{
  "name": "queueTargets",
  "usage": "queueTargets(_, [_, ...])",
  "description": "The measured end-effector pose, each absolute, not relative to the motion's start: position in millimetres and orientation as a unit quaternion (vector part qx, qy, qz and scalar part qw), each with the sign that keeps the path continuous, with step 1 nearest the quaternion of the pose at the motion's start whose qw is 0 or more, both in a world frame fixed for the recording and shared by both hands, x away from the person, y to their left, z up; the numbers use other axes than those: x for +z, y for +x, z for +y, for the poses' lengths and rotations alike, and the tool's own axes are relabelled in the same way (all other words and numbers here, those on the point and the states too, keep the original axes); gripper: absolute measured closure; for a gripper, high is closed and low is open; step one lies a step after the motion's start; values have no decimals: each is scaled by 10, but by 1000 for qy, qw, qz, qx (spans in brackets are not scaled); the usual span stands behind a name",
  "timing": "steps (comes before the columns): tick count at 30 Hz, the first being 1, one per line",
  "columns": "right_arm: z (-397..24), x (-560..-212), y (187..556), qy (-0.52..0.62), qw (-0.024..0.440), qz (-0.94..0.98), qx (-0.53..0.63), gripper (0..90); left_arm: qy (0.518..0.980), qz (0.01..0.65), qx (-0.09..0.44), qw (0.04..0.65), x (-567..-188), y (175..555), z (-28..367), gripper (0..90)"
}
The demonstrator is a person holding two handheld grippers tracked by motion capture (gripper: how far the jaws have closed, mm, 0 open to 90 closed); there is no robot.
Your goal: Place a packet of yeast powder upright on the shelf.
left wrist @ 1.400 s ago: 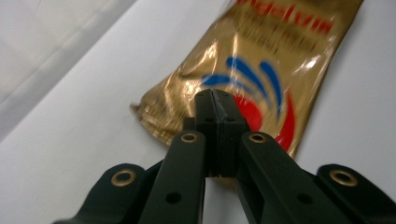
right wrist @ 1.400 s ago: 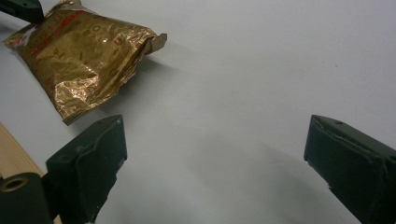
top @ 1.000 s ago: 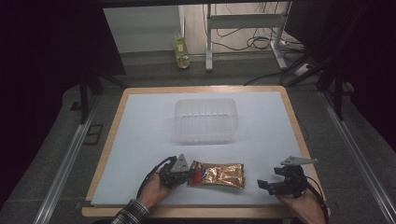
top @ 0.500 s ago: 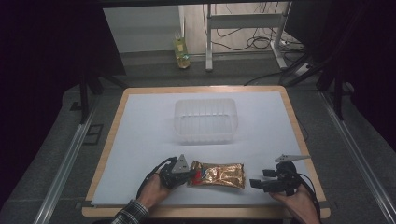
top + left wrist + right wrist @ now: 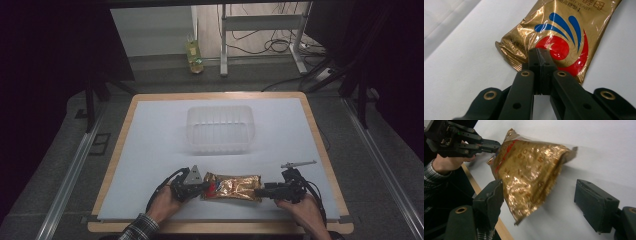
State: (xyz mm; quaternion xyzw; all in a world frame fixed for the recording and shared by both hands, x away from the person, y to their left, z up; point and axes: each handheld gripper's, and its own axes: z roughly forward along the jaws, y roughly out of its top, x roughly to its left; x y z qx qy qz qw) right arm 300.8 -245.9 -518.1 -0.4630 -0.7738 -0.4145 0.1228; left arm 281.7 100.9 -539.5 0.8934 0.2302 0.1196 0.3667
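At the near edge of the table [image 5: 150,150], gold packet [image 5: 234,187] lies flat. Left gripper [image 5: 539,53] is clamped on its left end; right gripper [image 5: 539,202] has jaws apart around its right end. Risk: thin corner pinch may slip or tear foil if pulled. Versus earlier, right gripper moved in from the right to the packet.
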Motion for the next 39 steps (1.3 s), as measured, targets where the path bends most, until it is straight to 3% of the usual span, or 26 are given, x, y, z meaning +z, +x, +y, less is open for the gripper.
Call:
queueTargets(11, [-2256,-5252,3137,-465,160,-763,-419,324,895,226,118,365,-5393,2825,1019,898])
queueTargets(23, [-2105,-5229,3234,-456,178,-755,-436,505,890,231,115,375,-5407,2824,1019,898])
queueTargets(30, [-2108,-5191,3279,-470,203,-728,-456,673,893,224,119,371,-5404,2823,1028,897])
queueTargets(39, [-2092,-5117,3250,-469,200,-725,-462,733,892,218,146,369,-5378,2791,1025,863])
